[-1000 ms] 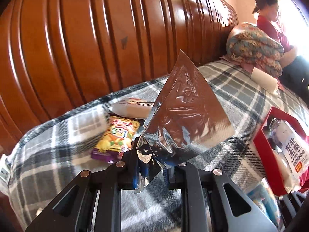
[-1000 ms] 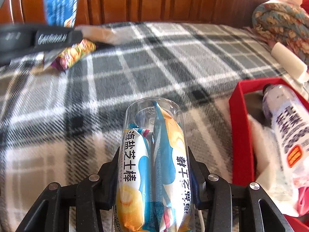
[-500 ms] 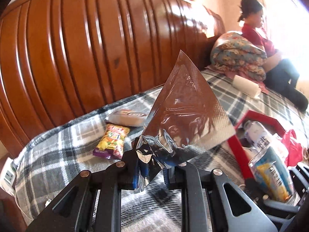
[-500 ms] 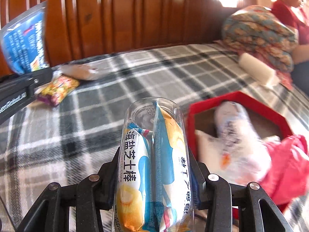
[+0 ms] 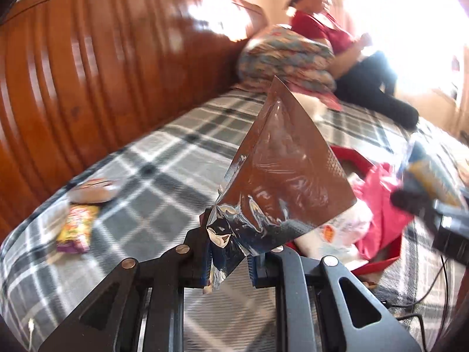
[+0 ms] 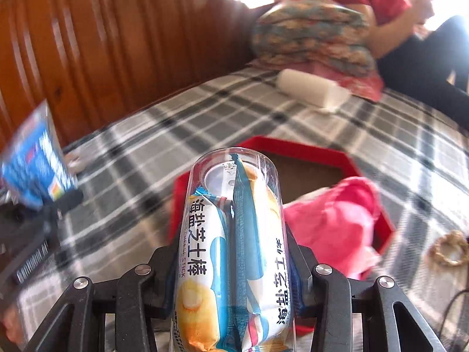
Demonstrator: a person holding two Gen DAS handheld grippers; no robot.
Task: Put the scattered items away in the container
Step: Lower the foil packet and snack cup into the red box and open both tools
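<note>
A bed with a grey plaid blanket (image 5: 164,176) runs along a ribbed wooden headboard (image 5: 102,67); a person in red (image 5: 322,26) sits at the far end beside a folded quilt (image 5: 287,58). The left gripper (image 5: 231,264) has its fingers clenched on the corner of a foil snack packet (image 5: 287,182), held in the air; the right gripper (image 6: 231,267) grips a clear tube of cheese sticks (image 6: 231,234) by its sides. The red container (image 6: 296,146) lies on the blanket just ahead of the tube, already holding a pink bag (image 6: 331,220) and a bottle (image 5: 337,231). Both loads look to be in mid-carry; next each wants lowering over the open tray, then letting go. A yellow snack bag (image 5: 76,226) and a pale packet (image 5: 93,190) remain out near the headboard.
</note>
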